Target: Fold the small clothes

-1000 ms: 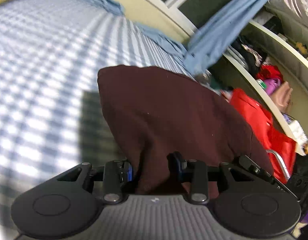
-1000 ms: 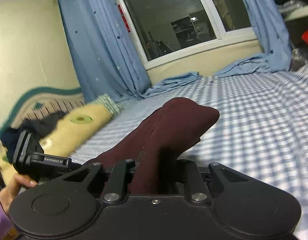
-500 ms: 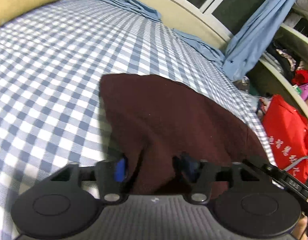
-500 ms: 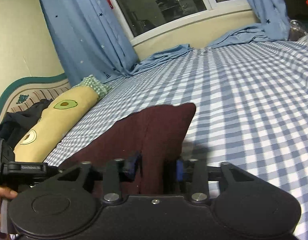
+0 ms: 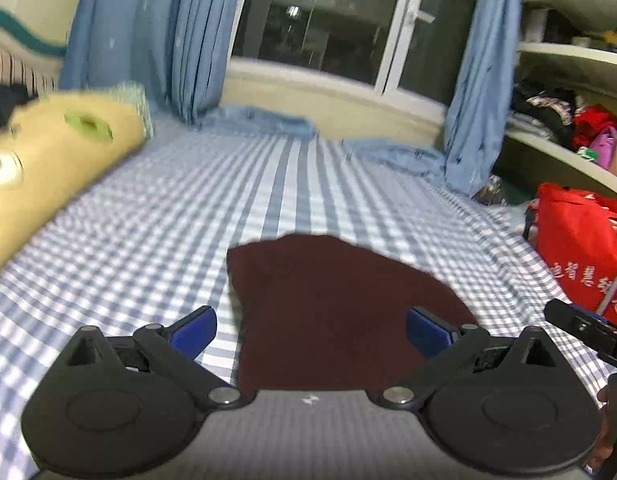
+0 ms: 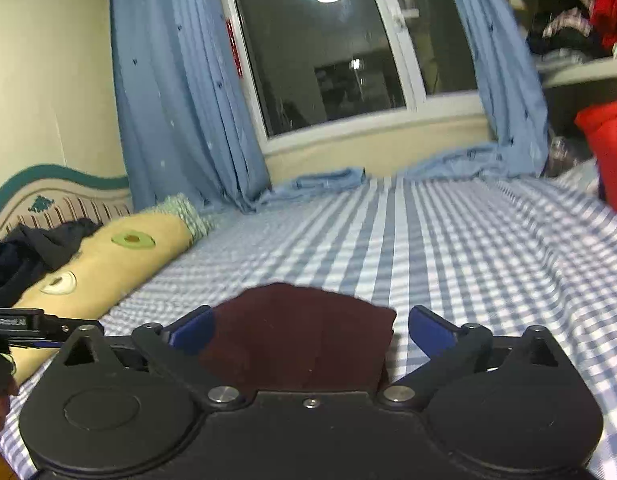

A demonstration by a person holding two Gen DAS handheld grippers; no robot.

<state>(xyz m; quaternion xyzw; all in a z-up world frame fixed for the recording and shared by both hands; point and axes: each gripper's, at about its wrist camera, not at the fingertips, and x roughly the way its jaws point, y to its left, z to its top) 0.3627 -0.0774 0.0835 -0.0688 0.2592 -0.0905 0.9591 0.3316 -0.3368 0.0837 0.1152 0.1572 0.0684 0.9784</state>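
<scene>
A dark maroon garment [image 5: 332, 304] lies folded flat on the blue-and-white checked bed sheet [image 5: 188, 216]. My left gripper [image 5: 310, 330] hovers just behind it, jaws opening wide, the blue pads [image 5: 194, 330] clear of the cloth. In the right wrist view the same maroon garment [image 6: 300, 336] lies in front of my right gripper [image 6: 308, 330], whose jaws are also opening wide; its blue pads [image 6: 428, 330] stand to either side and do not press on the fabric. Each gripper shows at the other view's edge.
A yellow avocado-print pillow [image 6: 104, 264] lies along the left of the bed with dark clothes [image 6: 24, 252] by the headboard. Blue curtains [image 6: 180, 100] frame a dark window. A red bag [image 5: 580, 248] and cluttered shelves [image 5: 568, 120] stand at the right.
Both grippers were shut on the maroon garment and holding it up; both have let go and pulled back. The garment now lies flat on the sheet.
</scene>
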